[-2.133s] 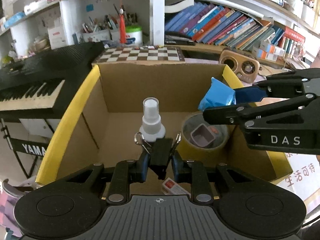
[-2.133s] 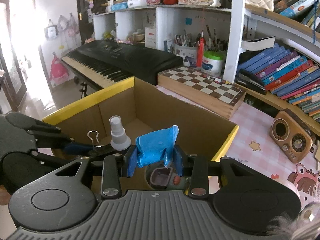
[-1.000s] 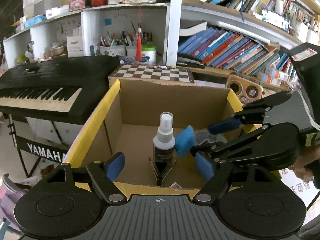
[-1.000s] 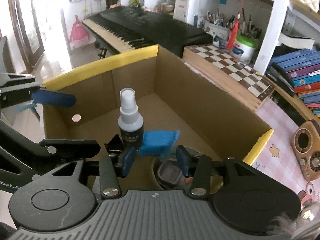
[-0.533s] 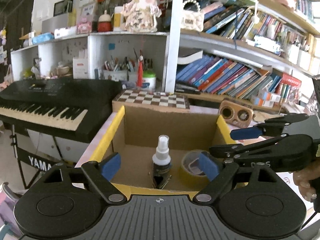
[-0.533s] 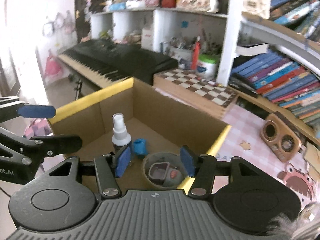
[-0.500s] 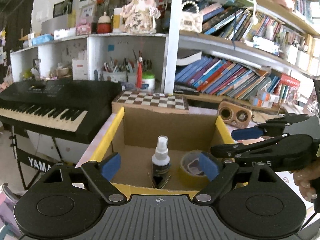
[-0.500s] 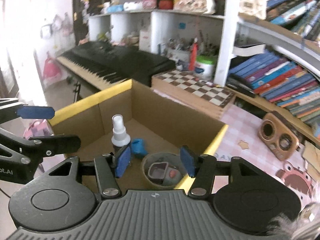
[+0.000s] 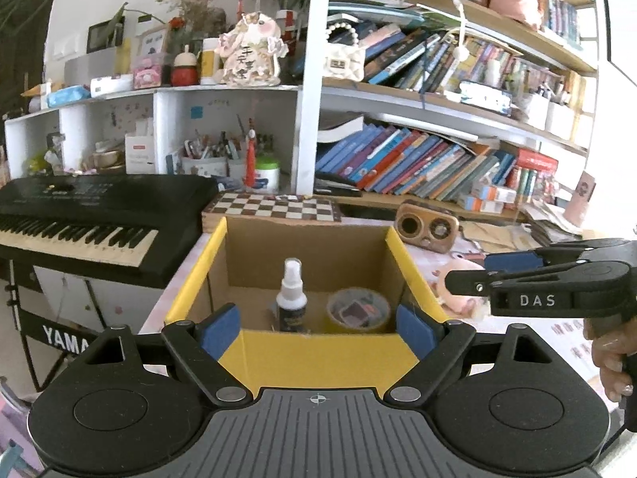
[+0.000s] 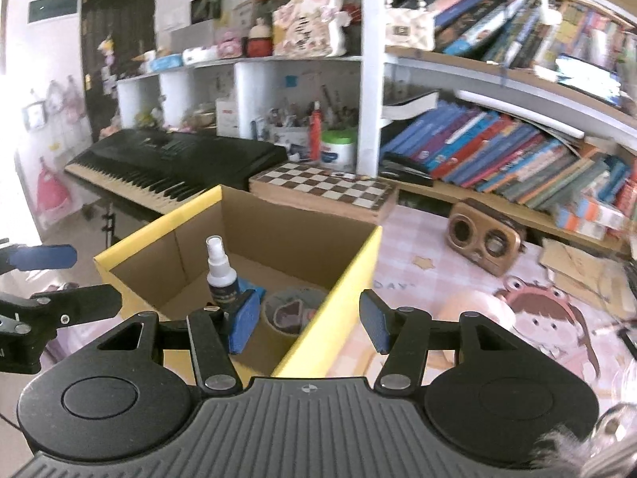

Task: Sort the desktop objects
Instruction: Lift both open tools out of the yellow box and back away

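Note:
A cardboard box with yellow rims stands on the desk. Inside it a small spray bottle stands upright beside a roll of tape with small items in its core. A blue packet lies behind the bottle in the right wrist view. My left gripper is open and empty, held back from the box's near rim. My right gripper is open and empty over the box's right rim; it also shows in the left wrist view.
A black keyboard stands left of the box. A chessboard lies behind the box. A wooden radio sits at the back right. Bookshelves fill the back wall. A cartoon-print cloth covers the desk on the right.
Both grippers let go of what they held, the left a binder clip, the right the blue packet. They opened and drew back and up from the box. The right gripper moved right.

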`<act>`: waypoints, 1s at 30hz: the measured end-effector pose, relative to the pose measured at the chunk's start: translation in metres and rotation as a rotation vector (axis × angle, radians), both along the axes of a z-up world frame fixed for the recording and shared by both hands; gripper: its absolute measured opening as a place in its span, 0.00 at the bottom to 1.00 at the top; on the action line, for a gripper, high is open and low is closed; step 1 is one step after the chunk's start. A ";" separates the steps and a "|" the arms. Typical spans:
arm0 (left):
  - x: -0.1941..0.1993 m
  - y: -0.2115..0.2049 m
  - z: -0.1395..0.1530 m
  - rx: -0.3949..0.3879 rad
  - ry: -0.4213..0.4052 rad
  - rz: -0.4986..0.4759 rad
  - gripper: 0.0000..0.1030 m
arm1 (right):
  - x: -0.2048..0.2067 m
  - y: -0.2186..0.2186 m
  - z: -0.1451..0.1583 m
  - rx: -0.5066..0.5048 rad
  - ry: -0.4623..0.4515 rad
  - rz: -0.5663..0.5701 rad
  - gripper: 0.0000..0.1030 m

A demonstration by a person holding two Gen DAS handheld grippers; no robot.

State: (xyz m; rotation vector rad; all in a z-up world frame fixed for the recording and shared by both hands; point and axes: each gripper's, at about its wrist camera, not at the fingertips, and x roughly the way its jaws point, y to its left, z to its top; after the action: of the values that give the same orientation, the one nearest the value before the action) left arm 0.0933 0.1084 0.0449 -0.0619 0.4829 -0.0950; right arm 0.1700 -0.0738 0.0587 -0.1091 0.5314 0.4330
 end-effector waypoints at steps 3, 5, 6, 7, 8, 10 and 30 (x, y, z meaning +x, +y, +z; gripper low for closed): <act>-0.011 0.000 -0.002 -0.003 0.004 -0.012 0.85 | -0.018 -0.005 -0.001 0.007 -0.002 -0.039 0.52; -0.018 0.000 -0.004 -0.005 0.007 -0.020 0.85 | -0.029 -0.009 -0.002 0.007 -0.002 -0.057 0.52; -0.021 0.000 -0.004 -0.005 0.008 -0.023 0.85 | -0.035 -0.010 -0.003 0.004 0.000 -0.067 0.52; -0.025 0.000 -0.005 -0.006 0.010 -0.027 0.85 | -0.040 -0.012 -0.004 0.003 0.003 -0.076 0.52; -0.028 -0.001 -0.006 -0.007 0.011 -0.030 0.85 | -0.046 -0.014 -0.005 0.004 0.006 -0.086 0.52; -0.035 -0.001 -0.008 -0.009 0.013 -0.034 0.85 | -0.056 -0.017 -0.008 0.004 0.012 -0.102 0.52; -0.081 -0.023 -0.025 -0.011 0.057 -0.098 0.85 | -0.131 -0.023 -0.040 -0.028 0.060 -0.165 0.52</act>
State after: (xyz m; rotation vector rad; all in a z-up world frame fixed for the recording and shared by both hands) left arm 0.0119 0.0858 0.0199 -0.0514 0.5426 -0.1927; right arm 0.0386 -0.0971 0.0184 -0.0789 0.6007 0.2683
